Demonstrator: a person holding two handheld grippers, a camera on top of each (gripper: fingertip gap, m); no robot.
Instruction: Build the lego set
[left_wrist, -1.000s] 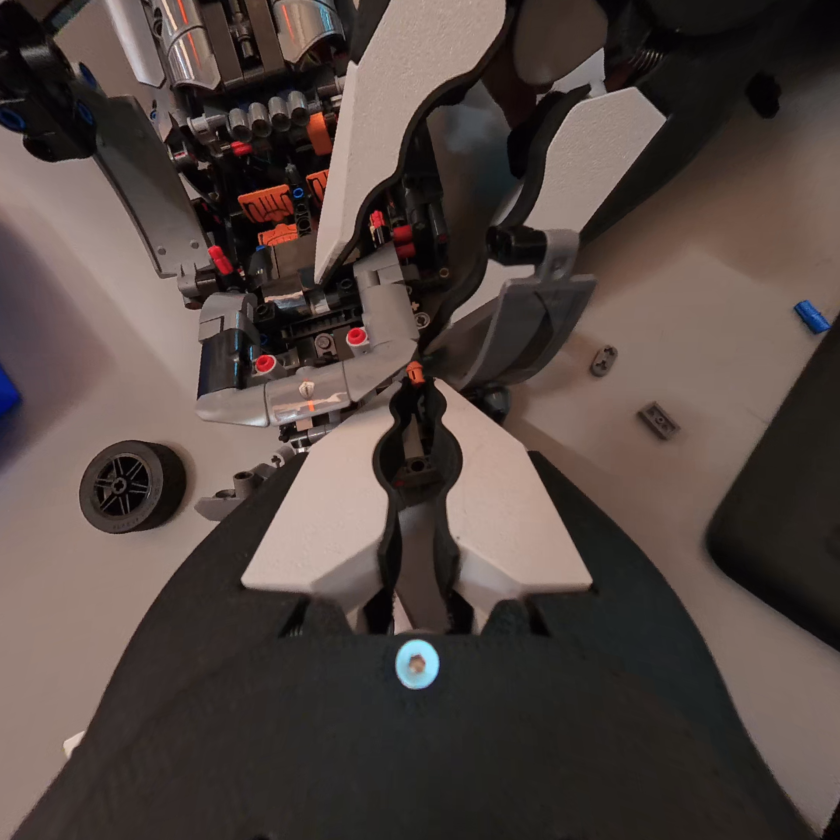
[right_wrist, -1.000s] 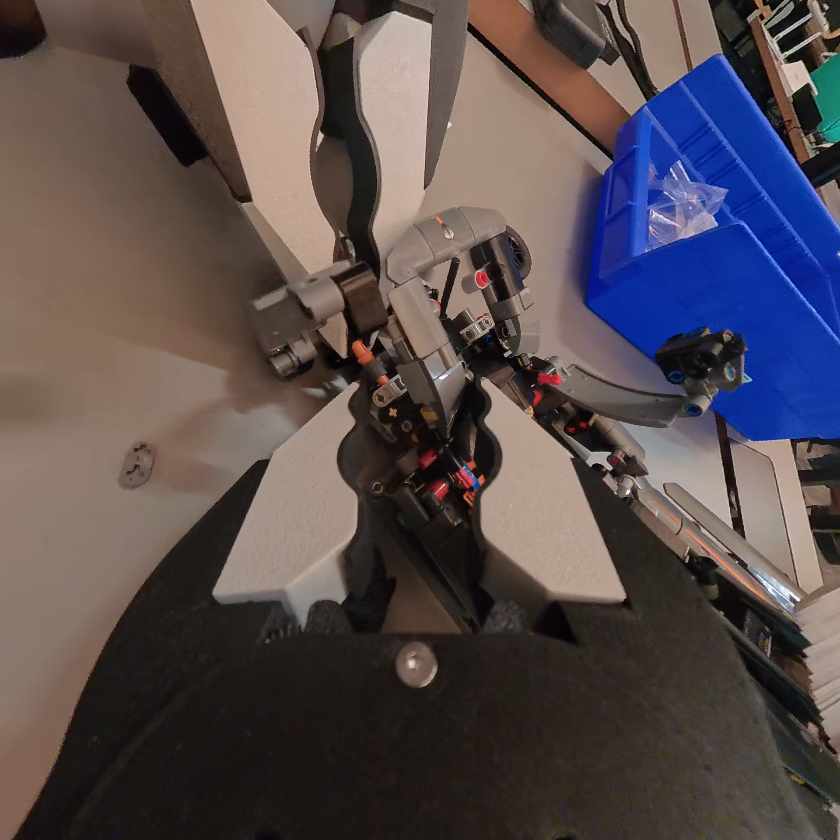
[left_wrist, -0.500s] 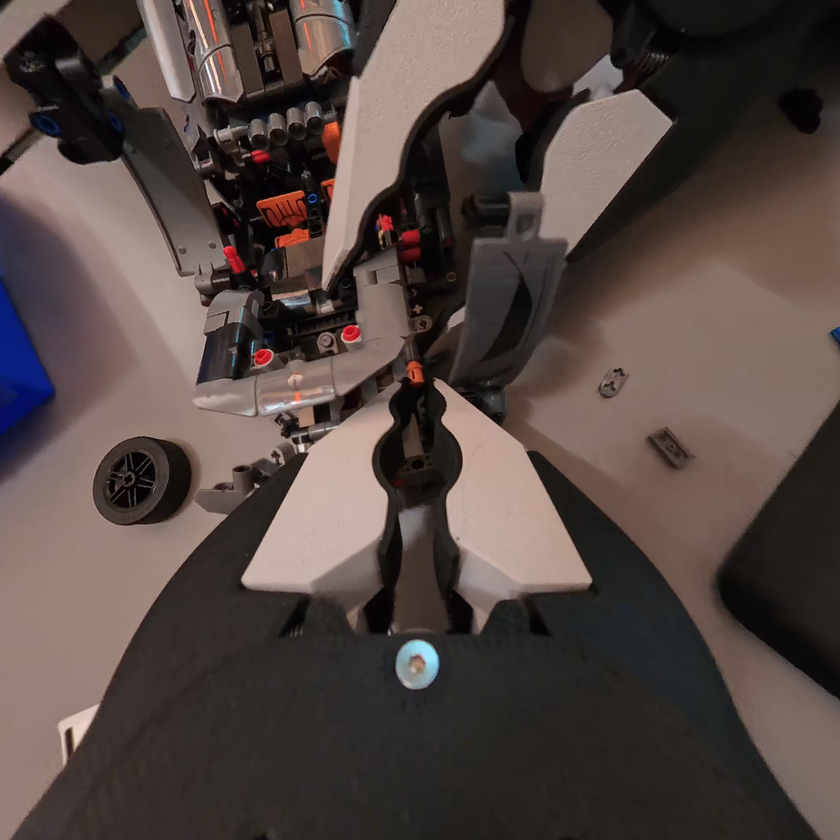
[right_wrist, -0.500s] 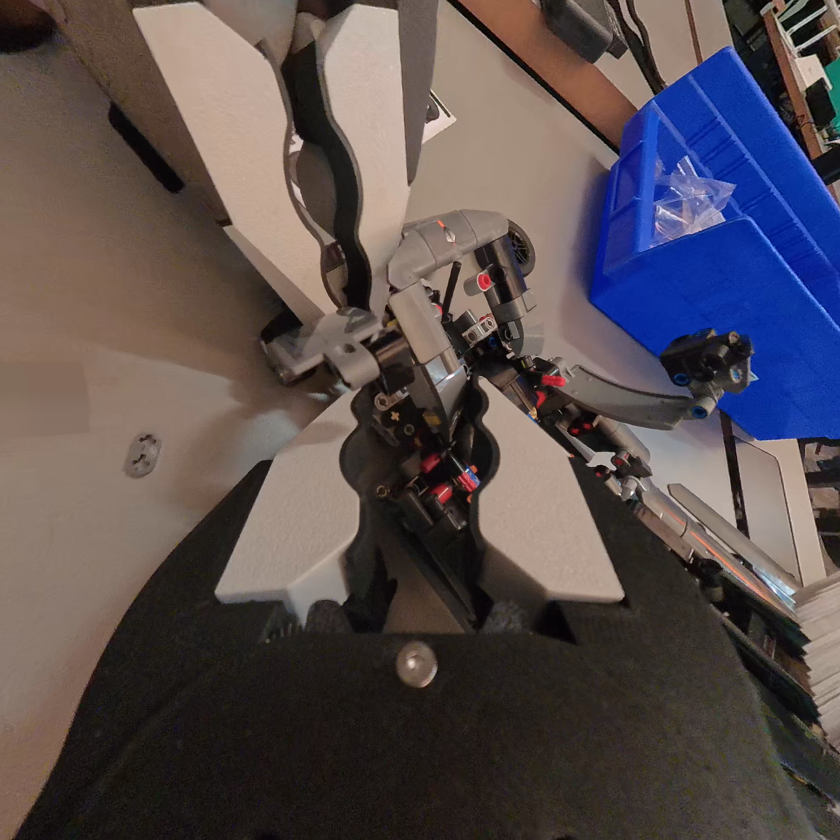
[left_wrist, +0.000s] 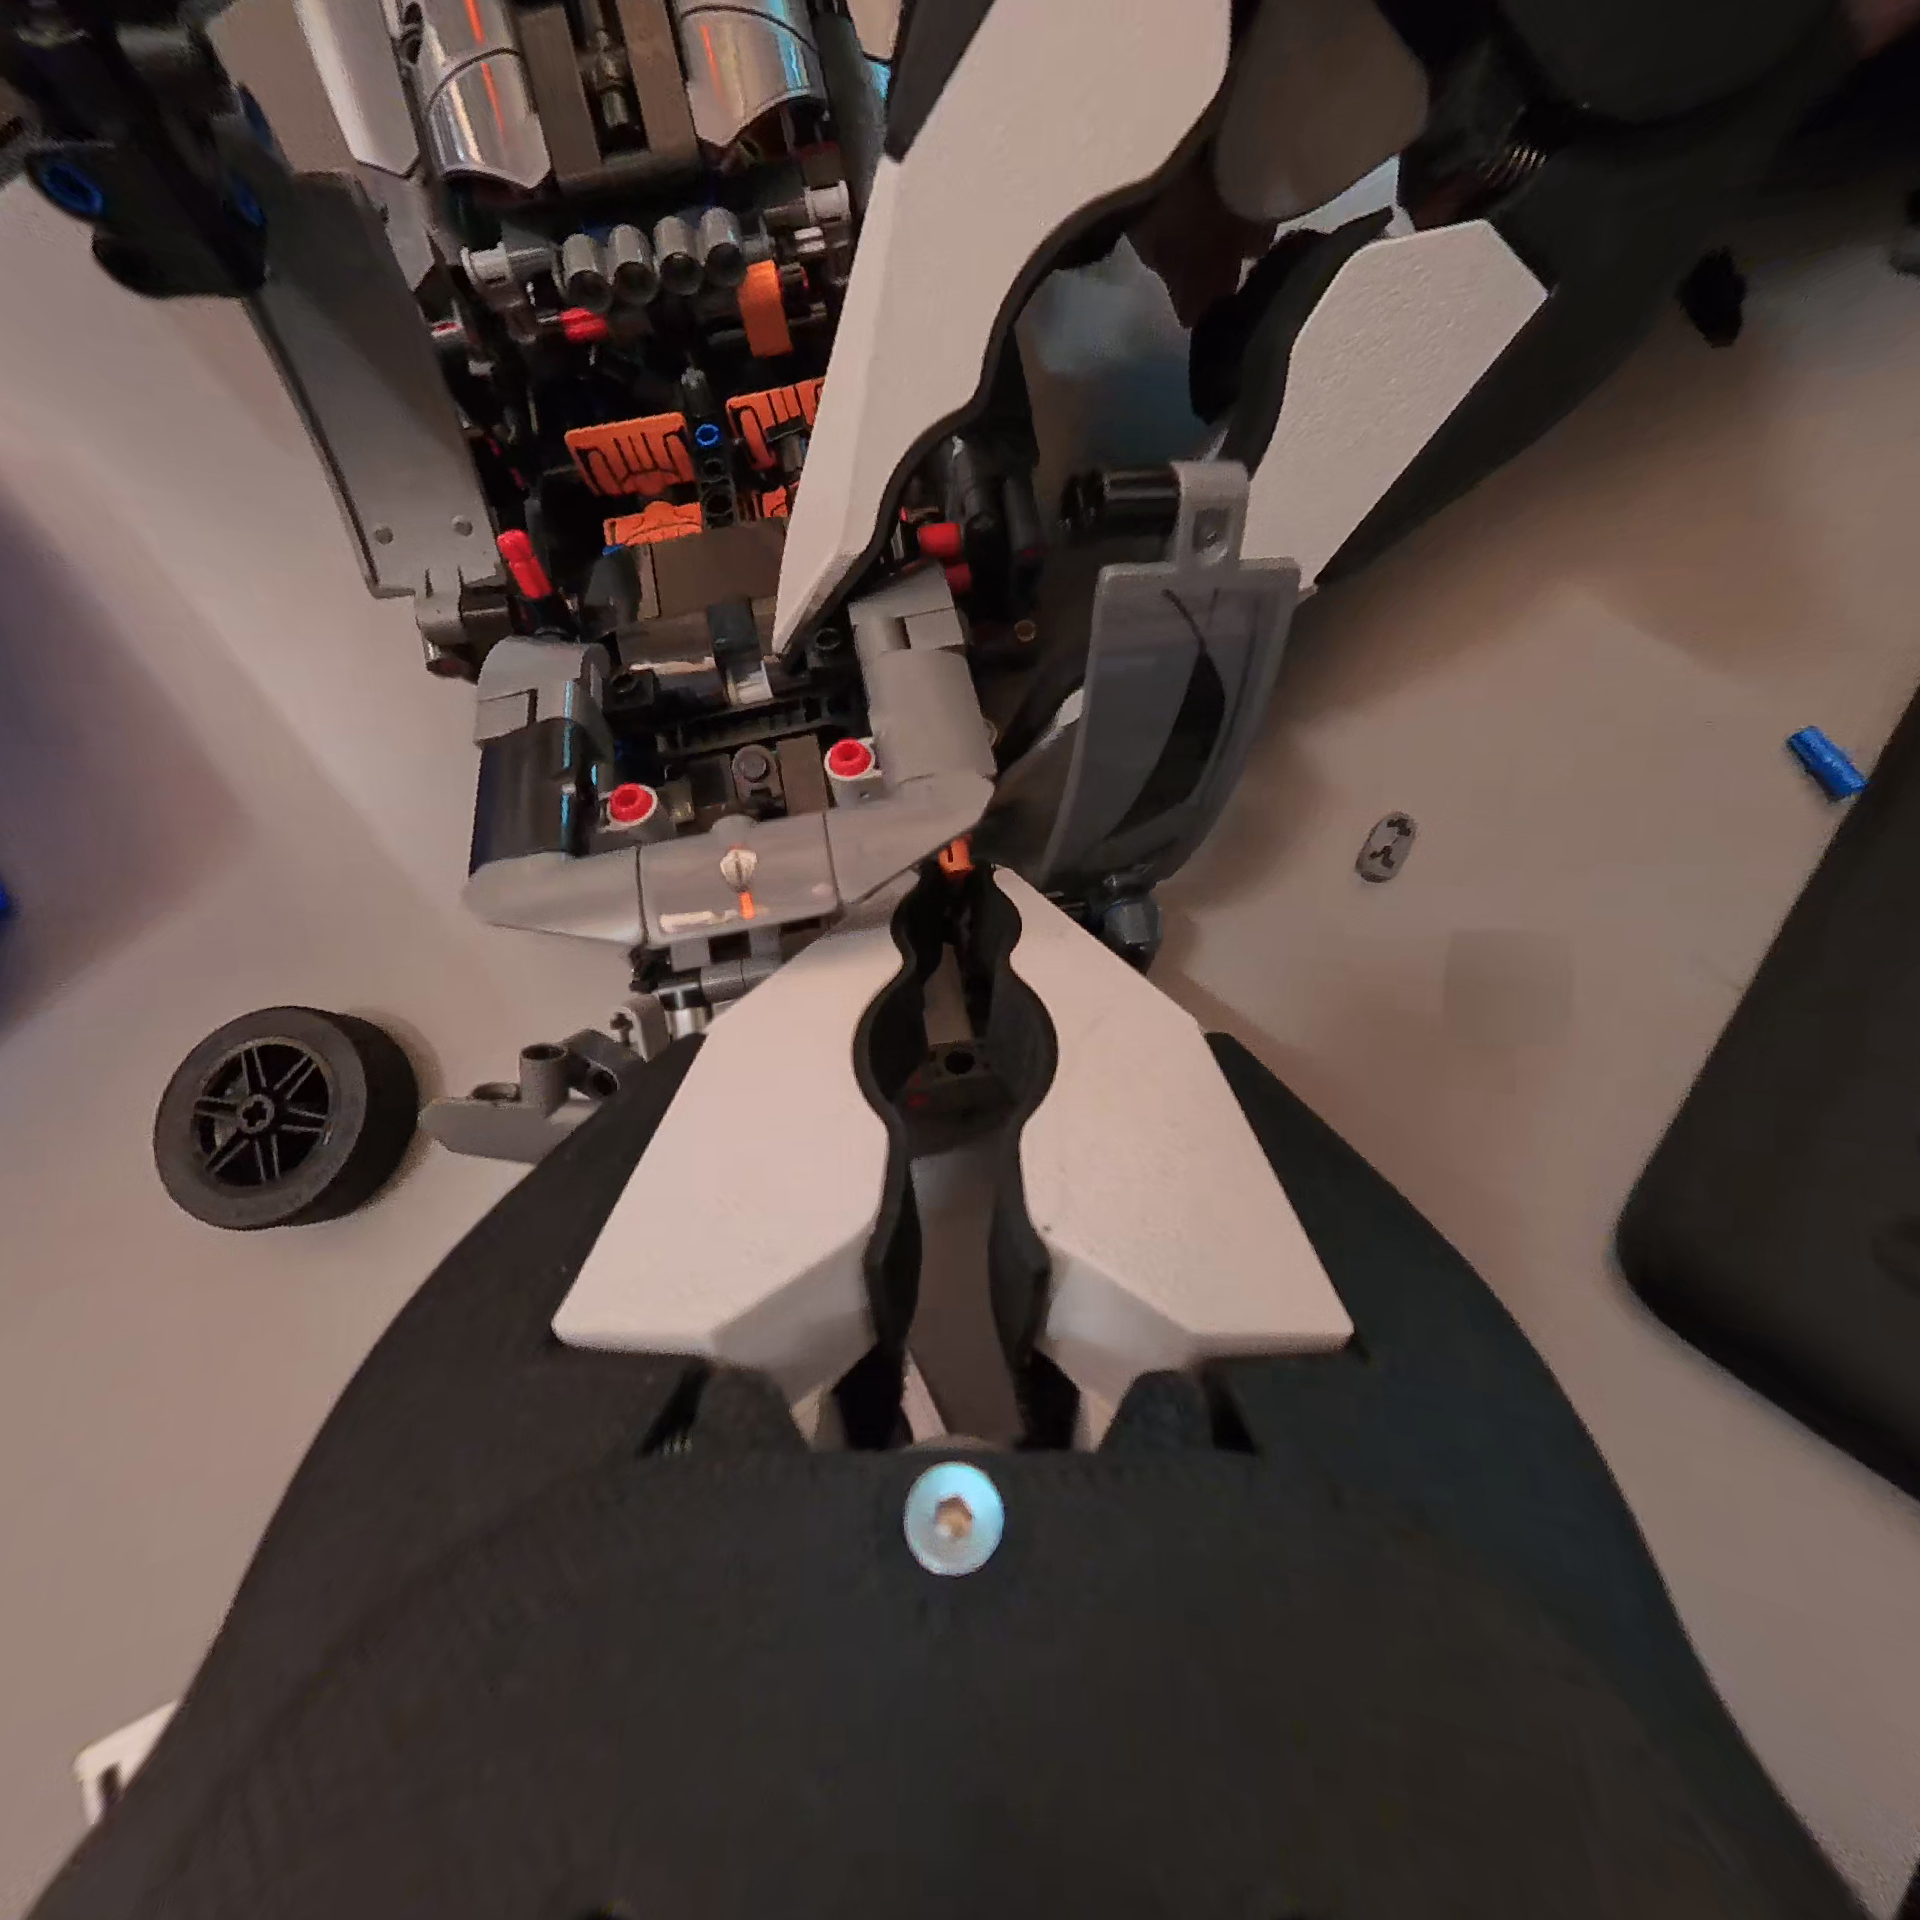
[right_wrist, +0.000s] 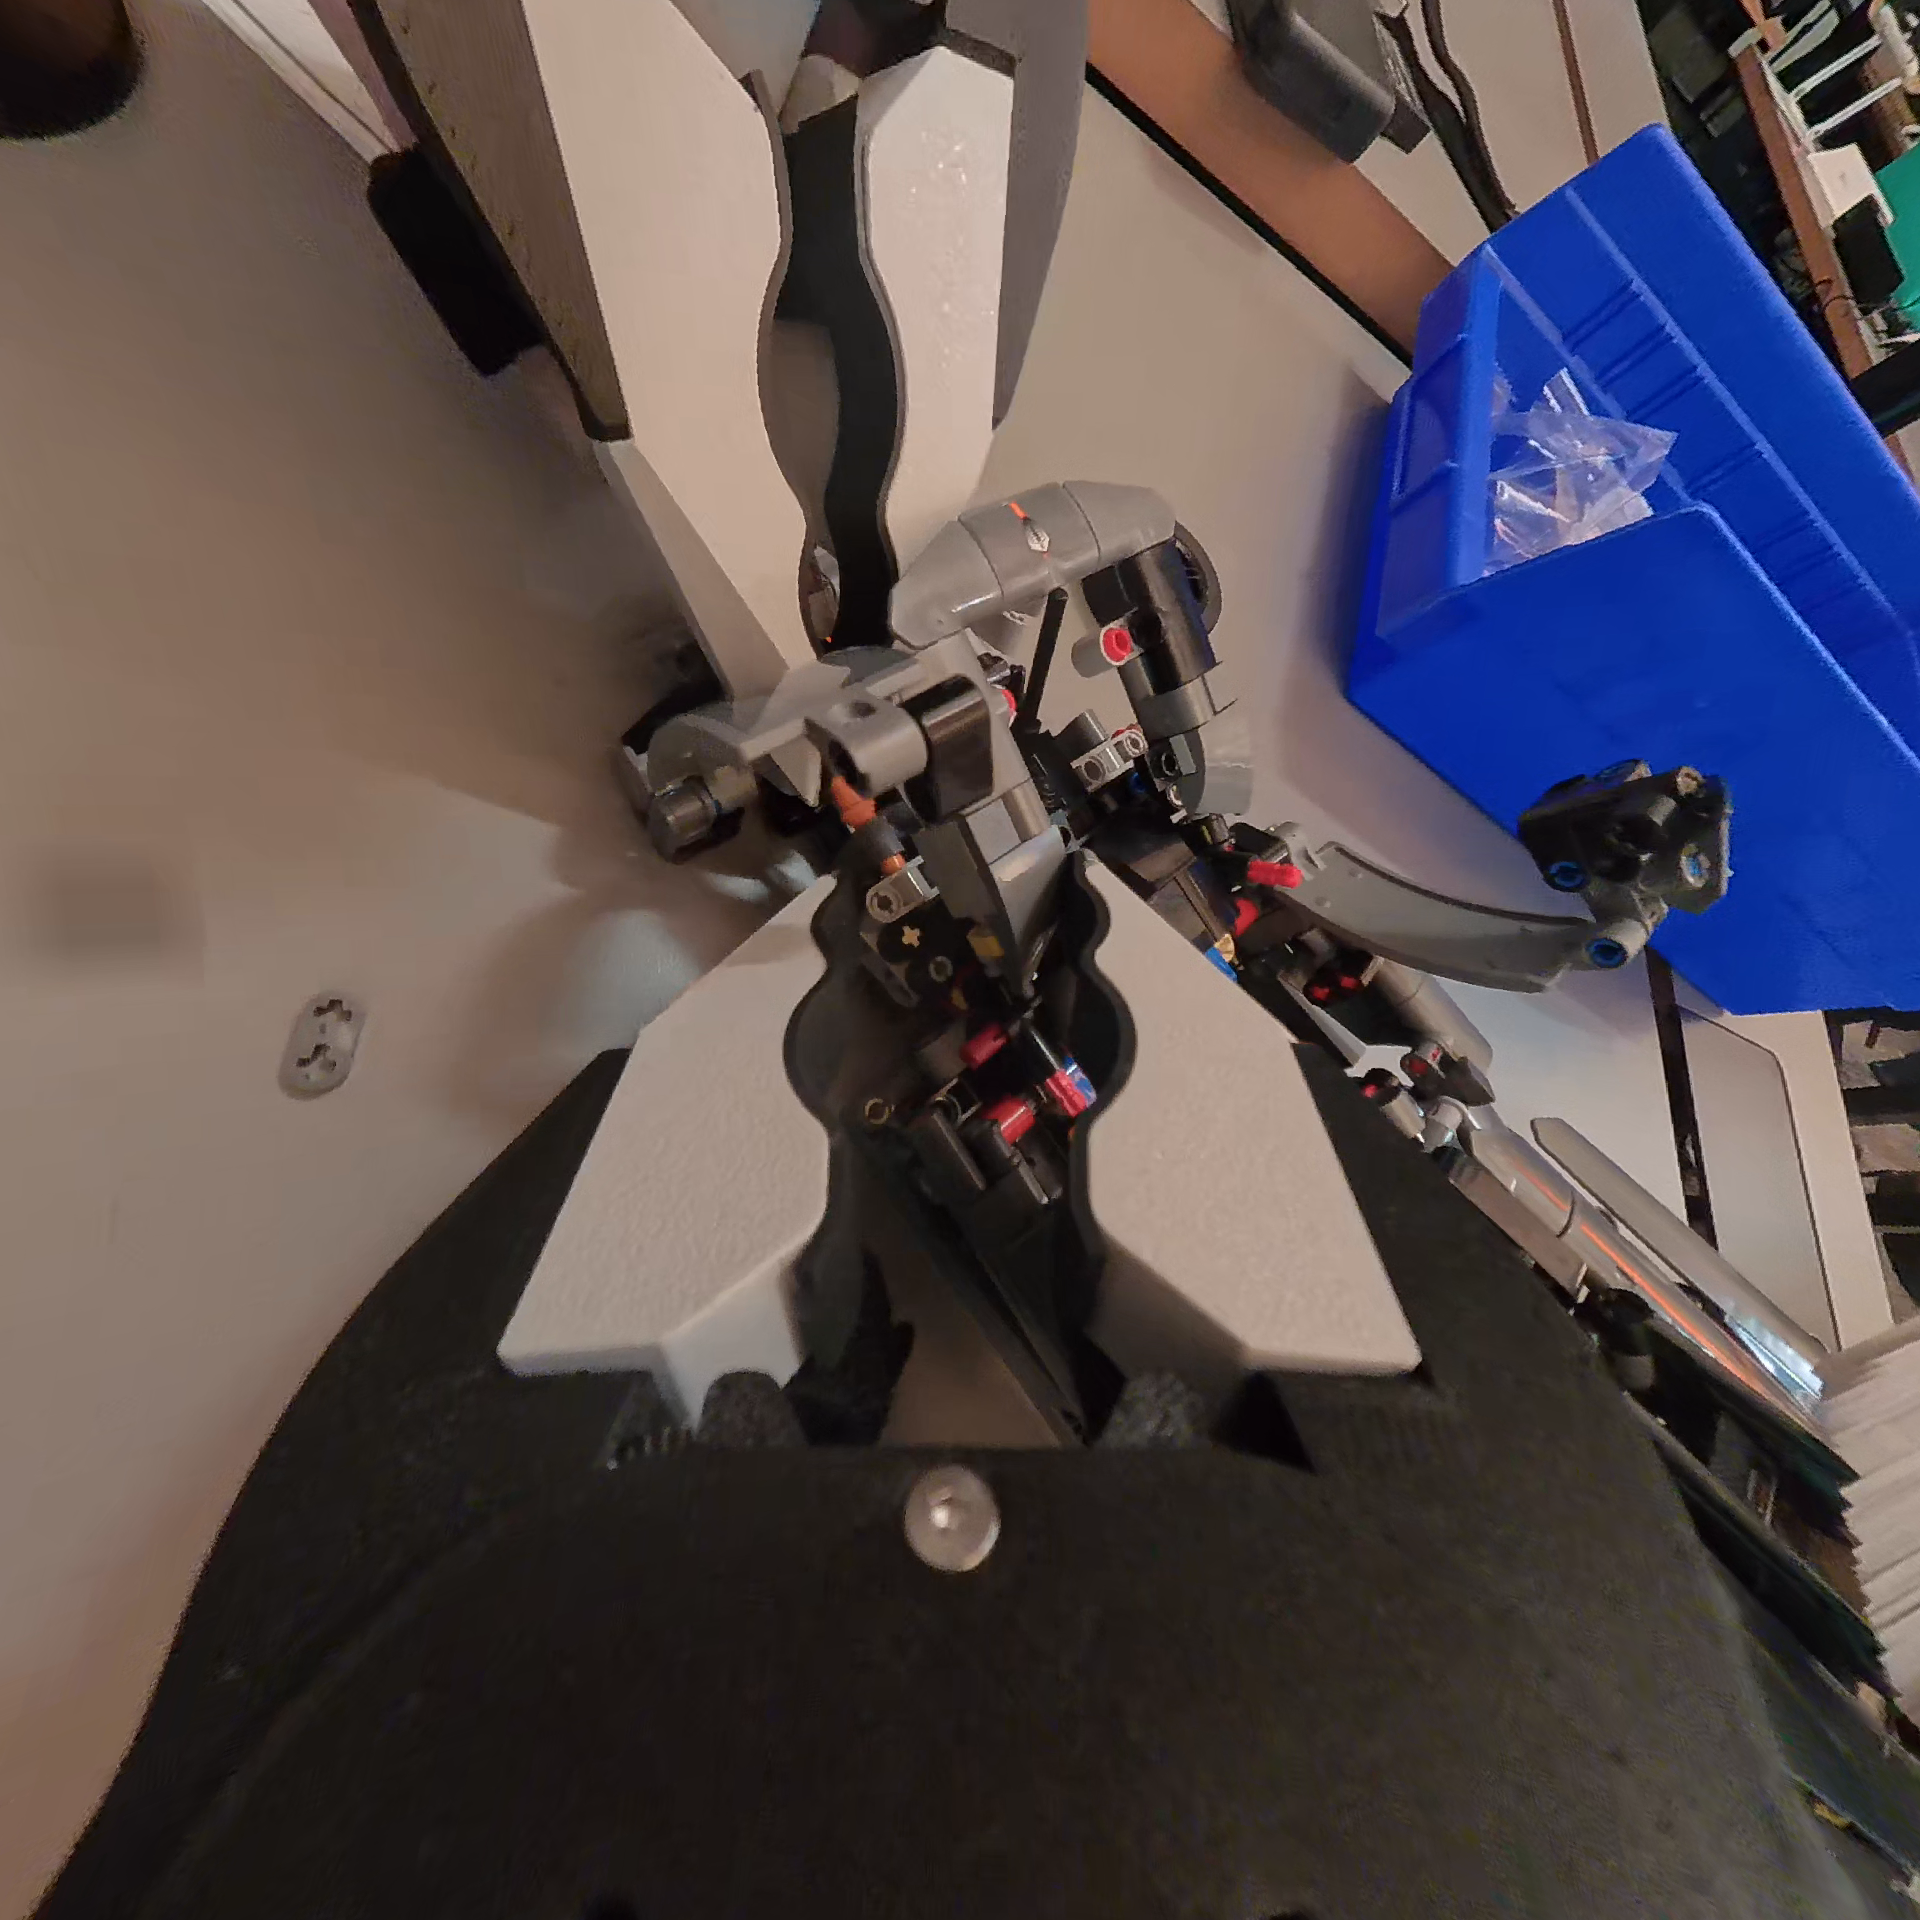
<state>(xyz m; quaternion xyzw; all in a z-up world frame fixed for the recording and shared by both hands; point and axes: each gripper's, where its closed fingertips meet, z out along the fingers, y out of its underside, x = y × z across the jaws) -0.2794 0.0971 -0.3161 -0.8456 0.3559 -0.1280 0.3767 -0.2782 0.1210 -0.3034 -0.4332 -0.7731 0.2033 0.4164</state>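
Note:
A partly built grey and black Lego car (left_wrist: 665, 520) with orange and red pins lies on the white table. My right gripper (right_wrist: 956, 894) is shut on the car's dark body (right_wrist: 987, 1122). Its white fingers (left_wrist: 914, 343) reach in from the top of the left wrist view. My left gripper (left_wrist: 956, 883) is shut on the lower end of a grey curved fender piece (left_wrist: 1174, 707). An orange pin (left_wrist: 954, 857) shows at its fingertips. The fender (right_wrist: 790, 727) sits against the car's front corner. What lies deeper between the left fingers is hidden.
A loose black wheel (left_wrist: 275, 1117) and a grey connector piece (left_wrist: 520, 1101) lie at the left. A small grey link (left_wrist: 1387, 847) and a blue pin (left_wrist: 1823, 764) lie at the right, near a black pad (left_wrist: 1787, 1143). A blue bin (right_wrist: 1662, 675) holds a plastic bag (right_wrist: 1569, 468). Less than 4 cm separates the two grippers' tips.
The grey fender has swung from leaning out to the right to nearly upright against the car's front corner. Both grippers stay shut and have shifted only slightly.

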